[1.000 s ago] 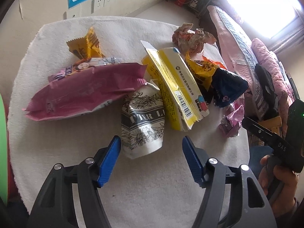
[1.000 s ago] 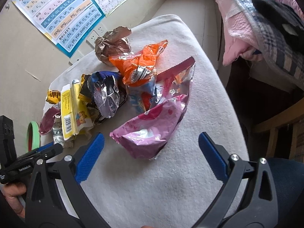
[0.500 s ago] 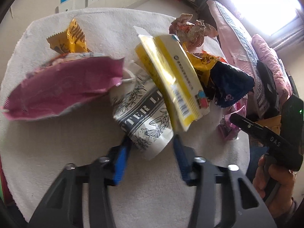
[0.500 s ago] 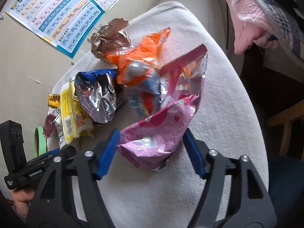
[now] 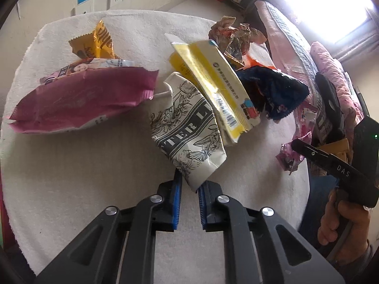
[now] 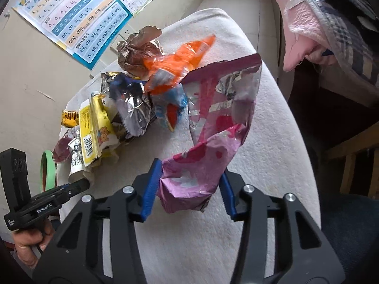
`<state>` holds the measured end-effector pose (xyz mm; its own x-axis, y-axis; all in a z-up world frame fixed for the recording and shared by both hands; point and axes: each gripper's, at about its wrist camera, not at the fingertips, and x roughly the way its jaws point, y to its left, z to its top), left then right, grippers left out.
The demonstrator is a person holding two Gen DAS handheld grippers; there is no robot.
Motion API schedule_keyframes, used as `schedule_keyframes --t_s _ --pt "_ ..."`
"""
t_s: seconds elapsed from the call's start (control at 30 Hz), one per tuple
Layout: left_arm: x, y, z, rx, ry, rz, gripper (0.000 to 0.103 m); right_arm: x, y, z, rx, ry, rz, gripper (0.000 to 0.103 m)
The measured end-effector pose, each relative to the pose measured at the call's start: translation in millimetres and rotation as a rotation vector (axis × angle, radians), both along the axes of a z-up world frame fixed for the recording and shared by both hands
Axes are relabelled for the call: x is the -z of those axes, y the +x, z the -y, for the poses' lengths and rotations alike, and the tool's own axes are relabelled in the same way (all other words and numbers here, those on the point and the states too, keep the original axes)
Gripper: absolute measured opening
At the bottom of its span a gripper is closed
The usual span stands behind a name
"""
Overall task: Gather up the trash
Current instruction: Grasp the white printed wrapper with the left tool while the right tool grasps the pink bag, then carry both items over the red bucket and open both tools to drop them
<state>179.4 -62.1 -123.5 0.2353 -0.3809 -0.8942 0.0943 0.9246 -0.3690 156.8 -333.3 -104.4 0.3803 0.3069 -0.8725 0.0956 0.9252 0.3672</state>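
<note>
Trash lies on a table under a white cloth (image 5: 71,189). My left gripper (image 5: 189,190) is closing, its blue pads pinching the lower corner of a crushed white paper cup (image 5: 189,132) with black print. A yellow carton (image 5: 213,87) leans on the cup. A magenta bag (image 5: 78,99) and a gold wrapper (image 5: 94,42) lie to its left. My right gripper (image 6: 189,189) is also closing, and its pads squeeze the near end of a pink foil bag (image 6: 213,142). Behind that bag sit an orange wrapper (image 6: 175,64), a silver foil bag (image 6: 135,108) and a crumpled brown wrapper (image 6: 139,52).
A bed with pink blankets (image 6: 331,23) stands right of the table, and a wooden chair (image 6: 355,153) is below it. A green ring (image 6: 47,170) shows past the table's left edge. A wall with a letter poster (image 6: 71,16) is behind.
Both grippers went from wide open to closed. The left one now pinches the paper cup, which has tilted. The right one squeezes the pink bag, which has crumpled and stands up.
</note>
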Motion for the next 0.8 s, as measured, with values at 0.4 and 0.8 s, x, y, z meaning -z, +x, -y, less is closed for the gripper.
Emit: schedule_keyframes --t_s 0.4,0.8 --pt "-23 -25 -6 0.017 -0.01 0.053 0.01 -27 -23 -11 -0.023 -0.055 0.049 0.044" --pt "-54 -51 -28 0.014 -0.023 0.128 0.01 -61 -33 -46 -0.095 -0.106 0.128 0.044"
